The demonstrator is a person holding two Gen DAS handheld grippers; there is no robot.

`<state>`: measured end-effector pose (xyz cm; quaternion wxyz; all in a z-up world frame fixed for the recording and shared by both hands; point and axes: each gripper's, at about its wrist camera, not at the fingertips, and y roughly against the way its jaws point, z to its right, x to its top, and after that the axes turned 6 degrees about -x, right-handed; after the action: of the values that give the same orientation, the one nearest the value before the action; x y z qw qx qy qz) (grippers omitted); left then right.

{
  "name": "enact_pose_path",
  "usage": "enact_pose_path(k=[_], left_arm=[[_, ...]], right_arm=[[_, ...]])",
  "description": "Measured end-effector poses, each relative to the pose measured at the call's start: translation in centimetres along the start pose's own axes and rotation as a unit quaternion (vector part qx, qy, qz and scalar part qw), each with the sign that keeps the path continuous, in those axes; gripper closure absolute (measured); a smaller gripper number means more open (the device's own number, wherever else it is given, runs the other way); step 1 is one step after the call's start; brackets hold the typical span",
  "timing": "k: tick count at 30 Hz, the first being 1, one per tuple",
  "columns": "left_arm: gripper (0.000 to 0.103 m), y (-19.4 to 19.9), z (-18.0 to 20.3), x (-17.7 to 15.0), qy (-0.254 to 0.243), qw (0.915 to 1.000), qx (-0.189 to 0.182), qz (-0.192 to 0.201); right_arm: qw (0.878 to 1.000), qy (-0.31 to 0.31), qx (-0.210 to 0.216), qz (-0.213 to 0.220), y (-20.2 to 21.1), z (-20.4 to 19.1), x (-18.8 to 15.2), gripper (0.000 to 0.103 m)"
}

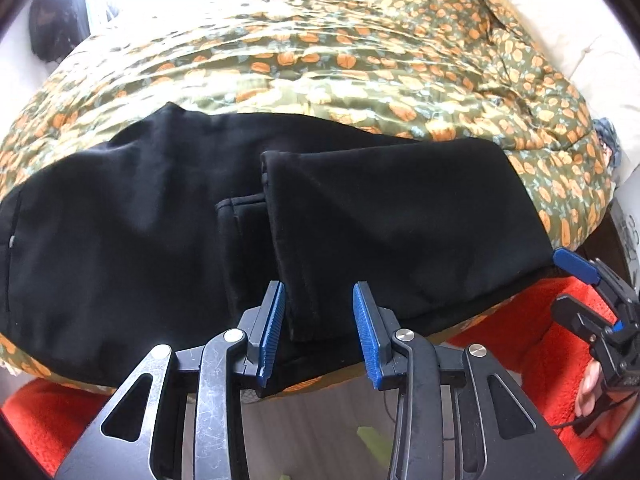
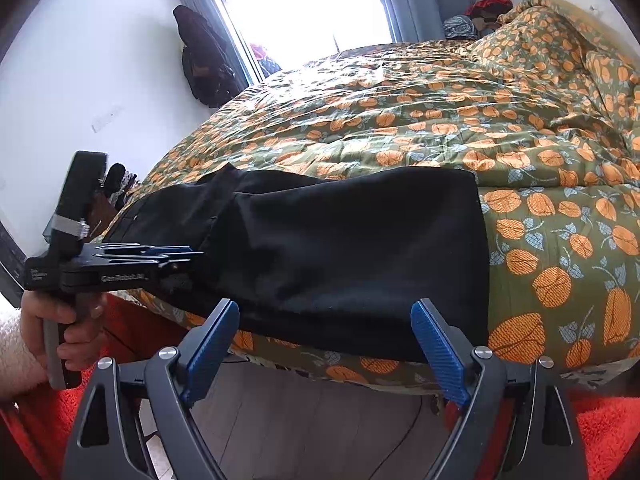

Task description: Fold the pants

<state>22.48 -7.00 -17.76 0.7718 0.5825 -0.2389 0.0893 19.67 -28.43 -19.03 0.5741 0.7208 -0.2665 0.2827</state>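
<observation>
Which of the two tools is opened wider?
The right tool: its blue fingers gape far apart. The left tool is open too, but narrower, near the black pants.

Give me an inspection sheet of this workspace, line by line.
Surface: bed under a green quilt with an orange leaf print, rumpled toward the far right.
Job's things: black pants lie at the near edge, leg end folded back over the middle.
Clutter: heap of clothes beyond the bed; dark bag hanging on the wall.
Grippers: left gripper open, its fingers either side of the folded hem; right gripper open, at the pants' near edge.
Cables: thin dark cable on the floor.
Surroundings: bright window, grey curtains, red rug, grey floor.
</observation>
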Motion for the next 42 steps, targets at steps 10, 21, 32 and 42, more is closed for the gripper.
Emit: enact_pose_path(k=[10, 21, 32, 42], left_arm=[[0.051, 1.1, -2.4, 0.6, 0.052, 0.9968, -0.061, -0.003], [0.074, 1.5, -3.1, 0.6, 0.054, 0.9946, -0.089, 0.005], [0.092, -1.6, -1.5, 0.8, 0.033, 0.9981, -0.038, -0.034], [0.083, -1.4, -2.0, -1.7, 0.045, 0.9968, -0.009, -0.065]], right_arm=[[1.0, -0.013, -0.002, 0.007, 0.4, 0.5, 0.0, 0.016], [1.0, -0.03, 0.001, -0.003, -0.3, 1.2, 0.0, 0.016], [0.999, -0.041, 0.0, -0.001, -0.2, 1.5, -0.1, 0.016], [0.998, -0.061, 0.004, -0.001, -0.4, 2.3, 0.0, 0.016]])
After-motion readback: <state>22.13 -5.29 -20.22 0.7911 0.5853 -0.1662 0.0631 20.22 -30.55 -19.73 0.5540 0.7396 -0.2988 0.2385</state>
